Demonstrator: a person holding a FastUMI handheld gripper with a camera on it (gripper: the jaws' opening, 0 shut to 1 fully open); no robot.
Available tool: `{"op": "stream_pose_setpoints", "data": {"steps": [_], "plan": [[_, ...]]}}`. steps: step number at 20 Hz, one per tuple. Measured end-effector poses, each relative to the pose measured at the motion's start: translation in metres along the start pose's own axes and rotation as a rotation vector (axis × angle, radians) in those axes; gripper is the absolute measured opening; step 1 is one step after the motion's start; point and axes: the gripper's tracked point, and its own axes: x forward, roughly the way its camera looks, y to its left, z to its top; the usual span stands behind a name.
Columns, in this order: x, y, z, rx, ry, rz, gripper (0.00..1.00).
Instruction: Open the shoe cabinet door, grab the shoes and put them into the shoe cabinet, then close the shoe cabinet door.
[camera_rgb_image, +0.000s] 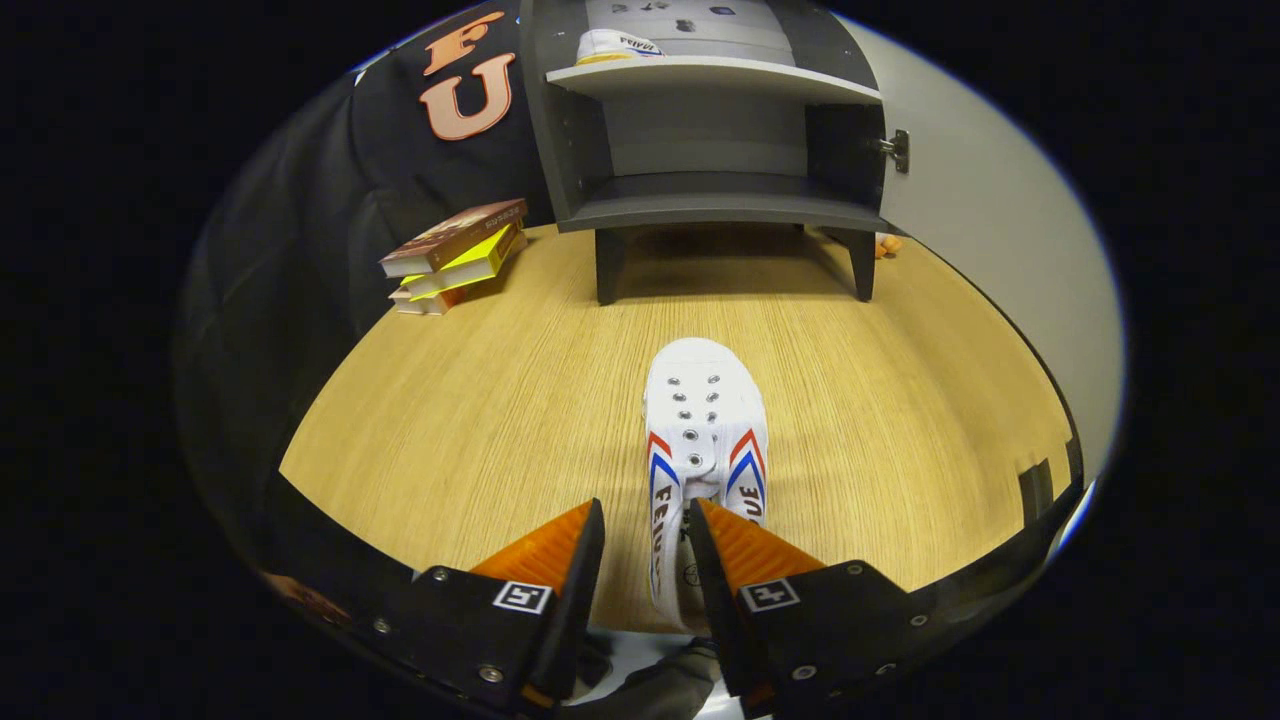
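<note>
The gripper (645, 525) straddles the left side wall of a white shoe (705, 440) on the wooden floor (450, 450); whether it is clenched, I cannot tell. Beyond, the open shoe cabinet (715, 150) holds a second shoe (618, 46) on its upper shelf. Stacked books (455, 258) sit by its left edge.

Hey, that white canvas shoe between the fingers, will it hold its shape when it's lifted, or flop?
The white shoe looks like soft canvas, so its side wall may fold where the gripper straddles it. The toe probably droops when it is lifted from the heel end. It likely weighs little.
</note>
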Motion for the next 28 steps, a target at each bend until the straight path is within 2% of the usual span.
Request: {"op": "stream_pose_setpoints", "data": {"steps": [3, 5, 6, 10, 13, 20, 28], "plan": [[0.018, -0.003, -0.005, 0.037, -0.007, -0.016, 0.42], [0.025, -0.008, -0.006, 0.008, -0.037, -0.049, 0.32], [0.025, -0.008, -0.005, -0.001, -0.054, -0.058, 0.2], [0.026, -0.004, -0.007, -0.008, -0.023, -0.045, 0.03], [0.017, -0.003, 0.005, -0.085, -0.004, -0.069, 0.01], [-0.016, -0.008, 0.063, -0.091, -0.074, -0.047, 0.01], [-0.079, -0.029, 0.175, -0.105, -0.255, -0.039, 0.01]]}}
